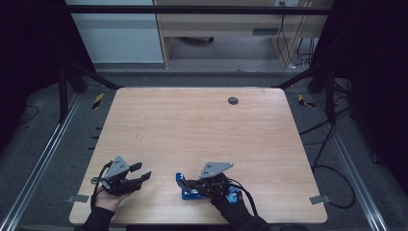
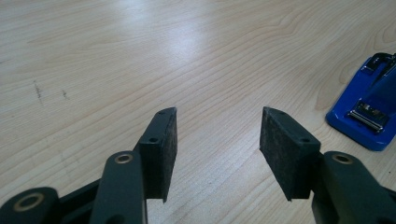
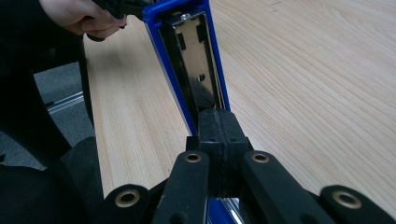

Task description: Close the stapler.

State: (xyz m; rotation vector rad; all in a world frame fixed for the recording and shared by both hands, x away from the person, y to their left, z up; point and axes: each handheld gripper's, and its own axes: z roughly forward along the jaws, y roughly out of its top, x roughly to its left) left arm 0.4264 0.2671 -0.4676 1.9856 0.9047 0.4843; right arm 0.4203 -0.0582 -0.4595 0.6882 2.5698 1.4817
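Blue plastic and bright metal mark the stapler (image 1: 188,188), which lies near the near edge of the pale wooden worktop (image 1: 202,125), a little right of the middle. The right tongs (image 1: 202,185) sit directly over it in the high view. In the right gripper view their pads are pressed together at the stapler's (image 3: 187,60) near end; the blue top arm and its open metal staple channel stretch away beyond them. Whether a thin edge of the stapler is pinched between the pads cannot be told.

The left tongs (image 1: 139,174) rest to the left, well apart from the stapler, jaws standing fairly wide with only bare wood between them. From their own view the left tongs (image 2: 217,140) look across the worktop, and the stapler's front end (image 2: 366,109) lies off to one side with its metal plate facing up.

Judging from this, the work in hand is swinging the stapler's top open or steadying it for handling. The risks lie mainly with the right side. Pads closed on a narrow plastic lip have little purchase, so the arm could slip free and snap down. Because nothing holds the base, a pull could drag or tip the whole stapler toward the nearby edge of the worktop. With the channel exposed, a jolt might also spill staples. Bringing the left tongs in to brace the base would lessen these chances.
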